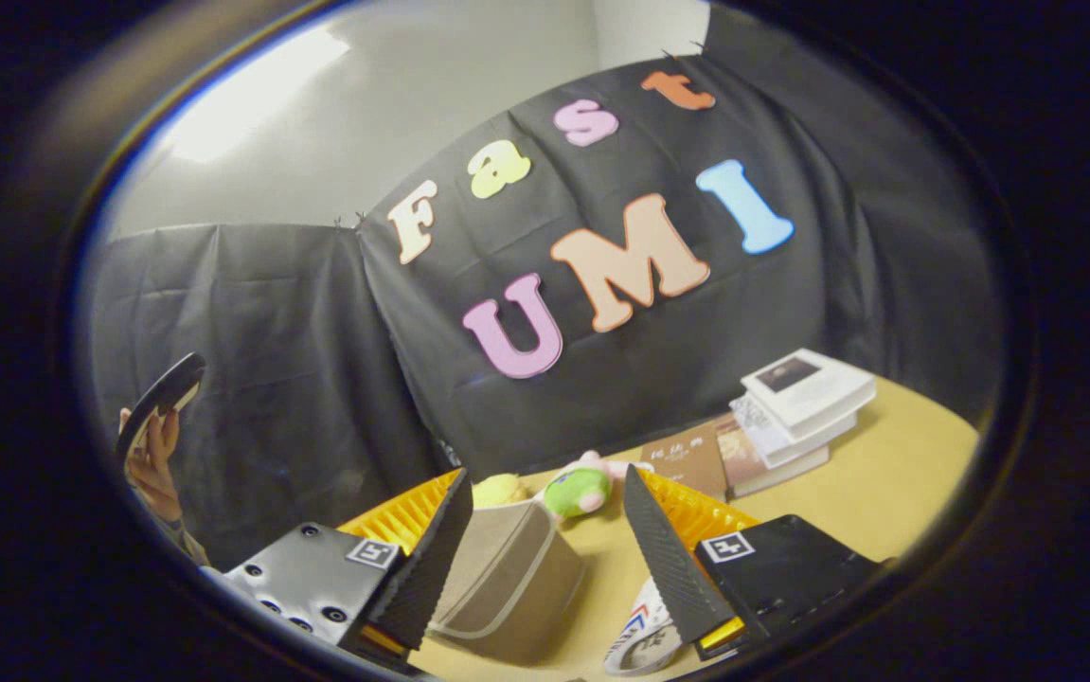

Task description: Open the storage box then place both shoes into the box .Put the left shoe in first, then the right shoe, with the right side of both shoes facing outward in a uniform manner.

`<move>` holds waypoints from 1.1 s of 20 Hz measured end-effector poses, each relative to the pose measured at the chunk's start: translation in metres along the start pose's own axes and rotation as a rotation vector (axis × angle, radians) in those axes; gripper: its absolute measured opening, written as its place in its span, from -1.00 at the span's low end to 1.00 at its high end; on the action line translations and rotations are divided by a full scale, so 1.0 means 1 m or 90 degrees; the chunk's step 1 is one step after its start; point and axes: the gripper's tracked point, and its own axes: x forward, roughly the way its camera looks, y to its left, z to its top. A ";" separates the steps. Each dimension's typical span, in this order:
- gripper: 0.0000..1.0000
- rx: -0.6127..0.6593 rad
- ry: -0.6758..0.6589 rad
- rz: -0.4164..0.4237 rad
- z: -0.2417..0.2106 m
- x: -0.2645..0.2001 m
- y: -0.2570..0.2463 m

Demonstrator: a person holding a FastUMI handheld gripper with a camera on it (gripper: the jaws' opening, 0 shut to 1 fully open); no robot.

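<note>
1. Booth wall [298,379]: black cloth, hangs behind everything, pale room wall above it.
2. Table [885,474]: tan top, runs from under my fingers out to the cloth.
3. My gripper [545,568]: fingers spread wide, nothing between the pads, gripping nothing. View is tilted, table slopes.
4. Storage box [507,578]: beige fabric, lighter trim, sits on the table between my fingers, closer to the left one and partly hidden behind it. Looks tilted in this view. Can't tell if lid is open or closed.
5. Book stack [800,407]: white-covered books piled up well beyond my right finger, near the cloth. Two brownish books [696,459] lie flat just beside the stack, on its near-left side.
6. Shoe [644,635]: white, red and blue markings, on the table just inside my right finger, mostly hidden by it. Can't tell left or right shoe.
7. Person's hand [154,469]: far off beyond my left finger, by the cloth, holding a dark flat object [161,398], tilted.
8. Plush toys: green round one [578,493] beyond the box, touching a pink one [601,466] behind it; yellow one [499,490] just beside, above the box's far edge.
</note>
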 end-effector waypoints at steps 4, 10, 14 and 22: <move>1.00 0.110 0.068 0.056 -0.031 0.008 0.007; 1.00 0.261 0.154 0.114 -0.070 0.018 0.011; 1.00 0.371 0.202 0.133 -0.094 0.029 0.008; 1.00 0.520 0.306 0.169 -0.142 0.033 0.023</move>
